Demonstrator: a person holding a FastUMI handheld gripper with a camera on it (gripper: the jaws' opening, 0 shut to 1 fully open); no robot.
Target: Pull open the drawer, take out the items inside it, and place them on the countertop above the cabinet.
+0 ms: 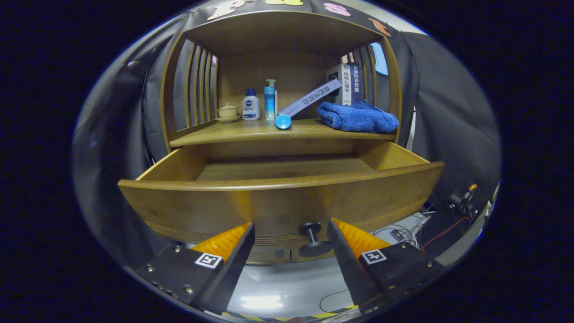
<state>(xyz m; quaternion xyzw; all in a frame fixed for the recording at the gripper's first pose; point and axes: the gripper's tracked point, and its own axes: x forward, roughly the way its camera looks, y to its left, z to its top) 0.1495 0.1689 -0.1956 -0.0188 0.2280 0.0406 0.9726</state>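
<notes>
The wooden drawer [278, 204] stands pulled out of the cabinet, and the part of its floor I can see is bare wood. Its dark round knob [312, 235] sits low on the front panel, between my fingers and nearer the right one. My gripper [290, 231] is open, its fingers close to the drawer front and touching nothing. On the countertop [251, 131] above lie a blue towel [357, 116], a small blue disc [283, 121], a white bottle [251, 105], a blue pump bottle [270, 101] and a small lidded cup [228, 112].
Books [346, 83] lean at the back right of the countertop, one tilted down toward the disc. Slatted wooden sides and a top board enclose the shelf. Cables [406, 233] and small devices lie on the floor to the right of the cabinet.
</notes>
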